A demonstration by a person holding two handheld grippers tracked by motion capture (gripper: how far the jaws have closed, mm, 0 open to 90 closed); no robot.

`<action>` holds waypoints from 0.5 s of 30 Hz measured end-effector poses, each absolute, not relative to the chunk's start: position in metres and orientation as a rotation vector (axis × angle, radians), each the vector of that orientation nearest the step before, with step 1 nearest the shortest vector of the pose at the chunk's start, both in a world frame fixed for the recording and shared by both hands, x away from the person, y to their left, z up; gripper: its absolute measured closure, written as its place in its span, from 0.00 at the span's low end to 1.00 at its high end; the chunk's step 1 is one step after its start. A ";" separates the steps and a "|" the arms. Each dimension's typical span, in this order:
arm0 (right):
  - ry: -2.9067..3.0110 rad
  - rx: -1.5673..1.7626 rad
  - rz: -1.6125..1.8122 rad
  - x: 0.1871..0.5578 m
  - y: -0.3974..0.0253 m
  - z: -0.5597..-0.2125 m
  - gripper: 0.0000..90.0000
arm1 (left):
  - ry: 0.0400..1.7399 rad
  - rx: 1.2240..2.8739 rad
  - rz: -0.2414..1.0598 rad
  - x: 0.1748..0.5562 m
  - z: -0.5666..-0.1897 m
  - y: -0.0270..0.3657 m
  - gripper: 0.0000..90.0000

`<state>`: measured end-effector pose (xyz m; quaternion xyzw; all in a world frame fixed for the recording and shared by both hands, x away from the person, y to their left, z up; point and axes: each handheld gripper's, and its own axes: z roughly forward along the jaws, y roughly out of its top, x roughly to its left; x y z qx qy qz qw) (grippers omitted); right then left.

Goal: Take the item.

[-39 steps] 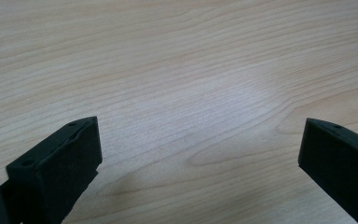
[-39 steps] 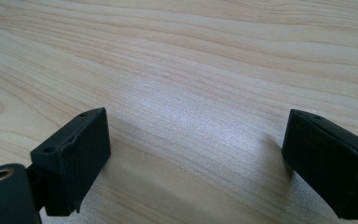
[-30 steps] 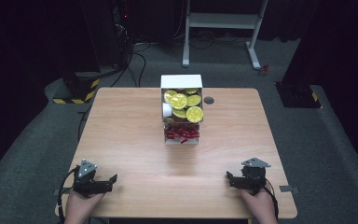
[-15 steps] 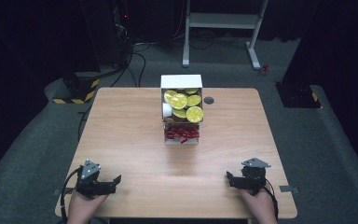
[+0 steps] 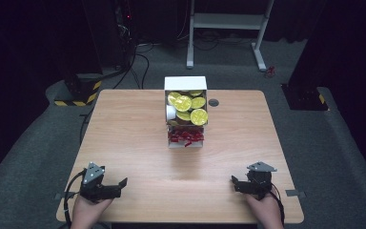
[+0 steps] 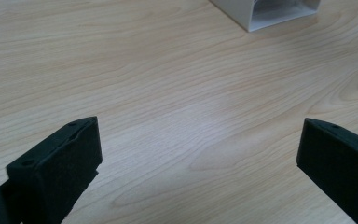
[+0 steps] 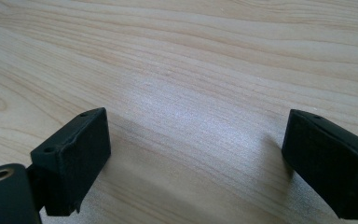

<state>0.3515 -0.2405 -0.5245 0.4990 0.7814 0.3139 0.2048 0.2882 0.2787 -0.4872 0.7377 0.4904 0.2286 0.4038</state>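
A white box (image 5: pixel 186 84) stands at the middle of the wooden table (image 5: pixel 124 124), toward the back. Its upper part holds several yellow-lidded cups (image 5: pixel 190 109) and its lower front tray holds red packets (image 5: pixel 186 137). My left gripper (image 5: pixel 121 186) rests near the front left corner, held by a hand, jaws pointing right. In the left gripper view it (image 6: pixel 198 140) stands open over bare wood, with a corner of the white box (image 6: pixel 265 11) far ahead. My right gripper (image 5: pixel 234 183) sits near the front right edge, jaws pointing left. In the right gripper view it (image 7: pixel 196 135) is open with nothing between its jaws.
A small dark round grommet (image 5: pixel 213 102) sits in the tabletop right of the box. Beyond the table lie grey carpet, cables and a white frame stand (image 5: pixel 228 24). Bare wood stretches between the two grippers.
My left gripper has shifted slightly to the right along the front edge. The right gripper and the box have stayed put.
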 end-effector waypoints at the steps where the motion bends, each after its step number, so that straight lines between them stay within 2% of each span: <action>1: 2.179 1.391 0.875 0.351 -0.241 -0.525 0.09 | 1.233 1.869 0.577 0.288 -0.487 0.278 0.00; 15: 2.177 1.397 0.874 0.352 -0.240 -0.524 0.09 | 1.188 1.834 0.572 0.292 -0.460 0.261 0.01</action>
